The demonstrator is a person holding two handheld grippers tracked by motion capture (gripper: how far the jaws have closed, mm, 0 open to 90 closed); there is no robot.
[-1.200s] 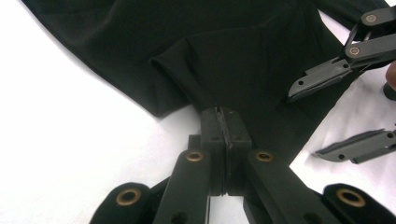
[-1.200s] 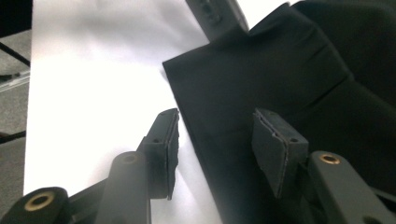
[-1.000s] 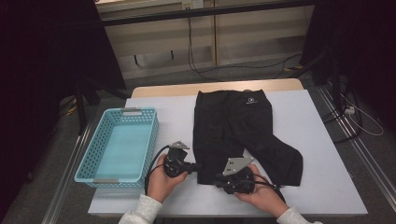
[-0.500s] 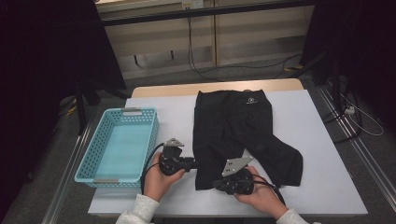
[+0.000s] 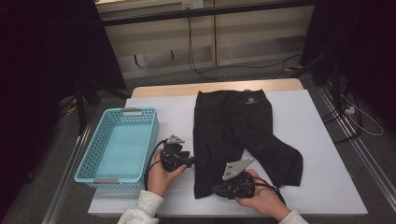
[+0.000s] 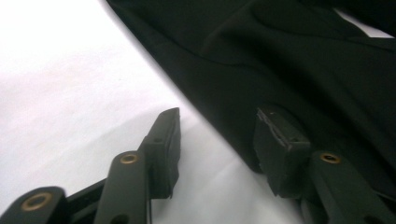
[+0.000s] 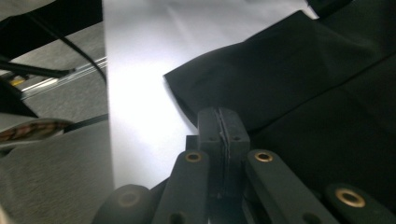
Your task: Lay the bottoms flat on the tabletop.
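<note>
Black shorts point(image 5: 243, 133) lie flat on the desk point(image 5: 322, 140) beside the basket point(image 5: 122, 140). Your right hand-held gripper point(image 7: 218, 122) is clamped on the hem, likely for folding; your left hand-held gripper point(image 6: 217, 135), jaws just opening, straddles the edge unpinched.

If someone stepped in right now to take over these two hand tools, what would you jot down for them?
Left gripper: jaws apart and just been opening, astride the left edge of the black shorts; one jaw on the white table cover, the other on the fabric, nothing pinched.
Right gripper: jaws closed together at the hem of the near leg; whether any cloth is caught between them is hard to tell.
Shorts lie spread flat, waistband at the far side, one leg angled out to the right.
Blue basket sits at the left with nothing in it.
Done: nothing folded or moved into the basket. Left, probably: folding the shorts and putting them in.
</note>
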